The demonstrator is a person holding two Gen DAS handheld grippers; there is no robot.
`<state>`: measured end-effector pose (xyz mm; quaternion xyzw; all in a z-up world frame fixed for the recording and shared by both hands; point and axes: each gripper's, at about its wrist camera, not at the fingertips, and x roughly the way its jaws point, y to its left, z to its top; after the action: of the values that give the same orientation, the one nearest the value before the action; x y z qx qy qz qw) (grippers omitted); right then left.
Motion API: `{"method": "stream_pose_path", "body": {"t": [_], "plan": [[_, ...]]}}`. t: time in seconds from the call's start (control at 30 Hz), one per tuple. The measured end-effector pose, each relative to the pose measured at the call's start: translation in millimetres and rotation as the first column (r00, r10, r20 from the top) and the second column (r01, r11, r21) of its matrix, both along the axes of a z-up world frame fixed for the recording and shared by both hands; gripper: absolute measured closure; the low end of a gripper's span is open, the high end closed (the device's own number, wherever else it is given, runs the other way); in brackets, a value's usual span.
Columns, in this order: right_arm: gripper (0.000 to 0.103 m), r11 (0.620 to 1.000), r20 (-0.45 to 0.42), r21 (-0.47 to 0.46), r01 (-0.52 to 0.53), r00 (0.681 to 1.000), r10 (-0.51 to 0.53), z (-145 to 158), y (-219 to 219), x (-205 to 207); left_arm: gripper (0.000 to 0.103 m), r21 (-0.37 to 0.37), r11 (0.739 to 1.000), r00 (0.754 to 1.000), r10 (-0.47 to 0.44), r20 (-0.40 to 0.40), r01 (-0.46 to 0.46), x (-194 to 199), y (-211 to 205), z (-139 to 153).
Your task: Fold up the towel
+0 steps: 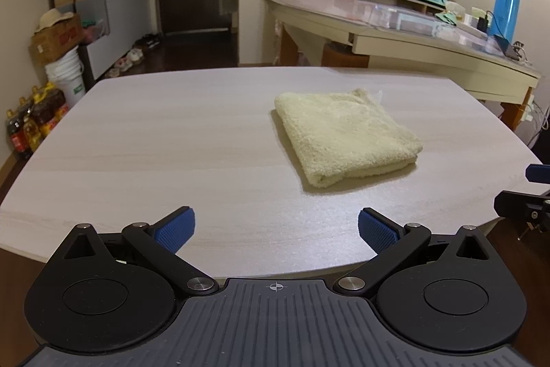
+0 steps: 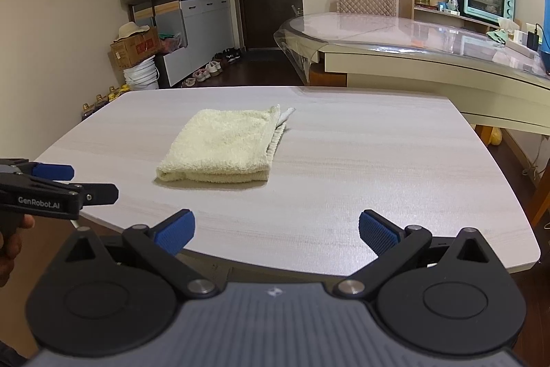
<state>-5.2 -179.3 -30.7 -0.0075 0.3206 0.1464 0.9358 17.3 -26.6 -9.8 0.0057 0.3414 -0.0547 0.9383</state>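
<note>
— Towel status?
— Folded towel [image 1: 347,135] lies flat on the worktop [image 1: 172,140]. My left gripper [image 1: 276,231] and right gripper [image 2: 276,231] hover short of the towel, fingers apart, empty.
— View differences?
— Only the right wrist view shows the towel's white hem.

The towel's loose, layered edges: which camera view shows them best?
The right wrist view: the towel turns its stacked open edges toward that camera. The left wrist view shows mostly the towel's rounded fold and top.
</note>
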Motion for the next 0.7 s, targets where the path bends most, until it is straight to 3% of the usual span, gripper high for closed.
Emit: {"method": "stream_pose_path", "body": {"t": [0.7], "plan": [[0.0, 1.0, -0.004, 0.005, -0.001, 1.0, 0.001, -2.3, 0.0, -1.5, 0.0, 0.011, 1.0, 1.0, 0.005, -0.006, -0.005, -3.5, -8.7, -2.6]]}}
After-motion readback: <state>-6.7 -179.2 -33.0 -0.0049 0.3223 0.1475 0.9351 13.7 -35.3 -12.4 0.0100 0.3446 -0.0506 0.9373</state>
